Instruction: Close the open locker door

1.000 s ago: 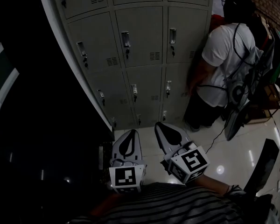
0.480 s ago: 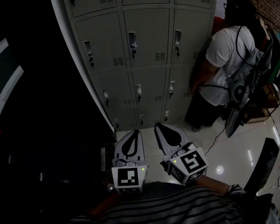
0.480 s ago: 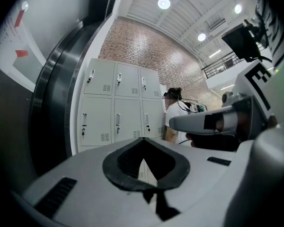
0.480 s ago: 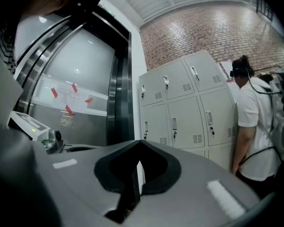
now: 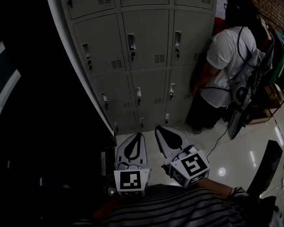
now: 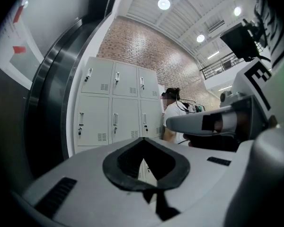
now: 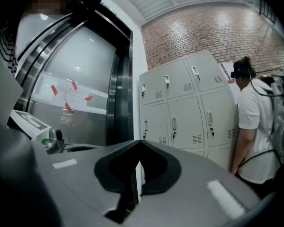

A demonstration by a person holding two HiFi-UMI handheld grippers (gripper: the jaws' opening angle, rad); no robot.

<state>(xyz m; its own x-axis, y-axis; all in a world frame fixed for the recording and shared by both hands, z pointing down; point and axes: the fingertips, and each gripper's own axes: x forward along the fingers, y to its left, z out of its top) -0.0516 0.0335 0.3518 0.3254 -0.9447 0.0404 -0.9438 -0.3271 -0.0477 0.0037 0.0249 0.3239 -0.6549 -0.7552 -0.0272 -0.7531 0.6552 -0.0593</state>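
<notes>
Now, locker bank (image 5: 97, 86): grey metal, filling the head view from 11 to 1 o'clock; three columns of compartments show.
Locker doors (image 5: 146, 37): every door in view lies flush with its frame, each with a latch (image 5: 131, 42) and a small vent; I cannot tell which one the task means.
Contents: hidden behind the shut doors.
Left gripper (image 5: 138, 135): low at 6 o'clock, well apart from the lockers, pointing toward their base; in the left gripper view its jaws (image 6: 143, 141) are pressed together with nothing between them.
Right gripper (image 5: 160, 128): just beside the left one, at about 5 o'clock from it, aimed the same way; in the right gripper view its jaws (image 7: 139, 143) are pressed together and empty.
Marker cubes: one on the back of each gripper, left (image 5: 130, 182) and right (image 5: 191, 166).
Person (image 5: 227, 65): in a white T-shirt and dark trousers, at 2 o'clock, standing right against the right-hand end of the bank, with straps and gear on the back.
Floor (image 5: 236, 160): glossy pale tiles at 4 o'clock, with lamp reflections.
Brick wall (image 7: 203, 27): rising behind the lockers at 12 to 1 o'clock in the right gripper view.
Striped shirt (image 5: 180, 207): the wearer's own, along the bottom edge at 6 o'clock.
</notes>
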